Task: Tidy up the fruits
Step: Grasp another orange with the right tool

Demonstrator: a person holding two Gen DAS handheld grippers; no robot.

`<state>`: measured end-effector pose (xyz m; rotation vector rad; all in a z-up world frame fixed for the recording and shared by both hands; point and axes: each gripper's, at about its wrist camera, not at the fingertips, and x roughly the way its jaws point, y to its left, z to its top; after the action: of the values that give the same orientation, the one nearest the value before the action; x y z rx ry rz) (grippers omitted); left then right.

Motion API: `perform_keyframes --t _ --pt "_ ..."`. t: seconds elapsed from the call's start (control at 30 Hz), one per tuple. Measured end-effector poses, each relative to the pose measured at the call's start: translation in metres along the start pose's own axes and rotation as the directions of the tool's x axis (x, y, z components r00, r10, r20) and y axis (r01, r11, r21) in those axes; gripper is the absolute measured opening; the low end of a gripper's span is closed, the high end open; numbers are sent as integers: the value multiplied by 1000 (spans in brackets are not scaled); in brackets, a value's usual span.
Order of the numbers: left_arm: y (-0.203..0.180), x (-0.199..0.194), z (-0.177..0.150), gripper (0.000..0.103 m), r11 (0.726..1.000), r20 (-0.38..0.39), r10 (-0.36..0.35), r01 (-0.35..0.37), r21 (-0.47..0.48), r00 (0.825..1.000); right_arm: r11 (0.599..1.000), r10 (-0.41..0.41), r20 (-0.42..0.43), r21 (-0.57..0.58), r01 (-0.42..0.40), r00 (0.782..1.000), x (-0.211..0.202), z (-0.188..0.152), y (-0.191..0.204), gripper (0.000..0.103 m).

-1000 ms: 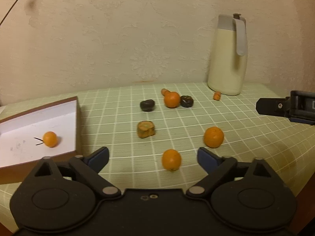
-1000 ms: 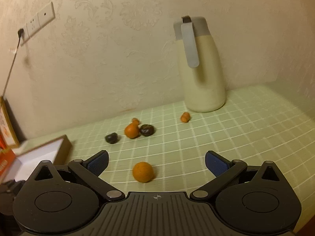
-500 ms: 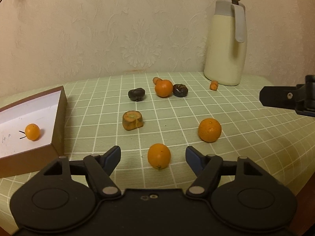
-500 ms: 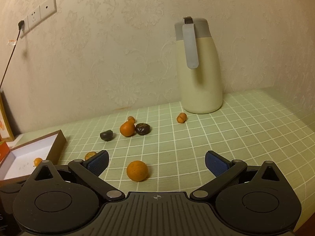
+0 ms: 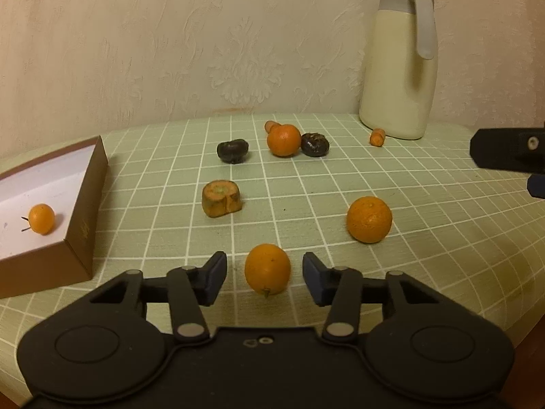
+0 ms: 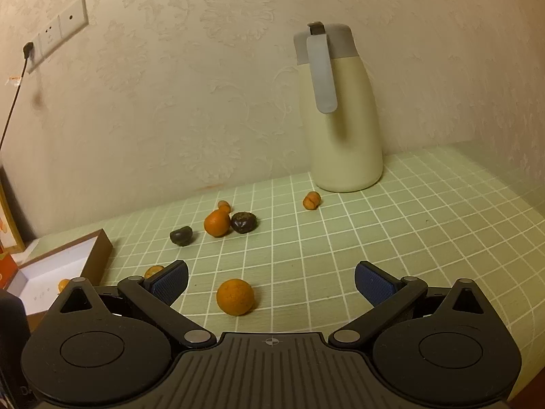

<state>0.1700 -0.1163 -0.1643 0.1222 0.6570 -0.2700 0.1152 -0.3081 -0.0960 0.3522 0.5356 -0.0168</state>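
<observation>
In the left wrist view my left gripper point(image 5: 265, 274) is open with its jaws on either side of an orange point(image 5: 267, 268) on the table, with gaps both sides. A second orange point(image 5: 369, 218) lies to the right; it also shows in the right wrist view point(image 6: 235, 296). A third orange point(image 5: 284, 139) sits farther back between two dark fruits point(image 5: 233, 150). A brown box point(image 5: 85, 204) at the left holds one small orange point(image 5: 41, 218). My right gripper point(image 6: 270, 283) is open and empty above the table.
A cream thermos jug point(image 5: 398, 64) stands at the back right by the wall, with a small orange piece point(image 5: 377, 136) beside it. A cut brownish chunk point(image 5: 222, 198) lies mid-table. The table's edge curves off at the right. A wall socket with a cable point(image 6: 30, 47) is at the left.
My left gripper has moved forward and its jaws have narrowed around the near orange. The right gripper has shifted slightly and stayed open.
</observation>
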Motion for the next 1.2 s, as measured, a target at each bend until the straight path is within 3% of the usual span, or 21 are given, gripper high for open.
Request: perform_keyframes --t 0.27,0.7,1.0,1.07,1.1,1.2 --pt "1 7 0 21 1000 -23 -2 1 -8 1000 1000 4 -15 19 -3 1000 5 -1 -2 103" --pt "14 6 -1 20 998 -18 55 -55 3 998 999 23 -44 25 -22 999 21 -5 8 103" --pt "29 5 -1 20 996 -23 89 -89 -15 996 999 19 -96 -49 -24 995 53 -15 26 103" --pt "34 5 -1 20 995 -26 94 -94 -25 995 998 25 -101 -53 -31 995 57 -15 31 93" --pt "36 4 -1 20 995 -27 99 -100 -27 995 998 28 -110 -55 -35 994 59 -16 33 83" --pt "43 2 -3 20 993 -30 110 -112 -41 993 998 20 -129 -55 -28 991 67 -16 37 81"
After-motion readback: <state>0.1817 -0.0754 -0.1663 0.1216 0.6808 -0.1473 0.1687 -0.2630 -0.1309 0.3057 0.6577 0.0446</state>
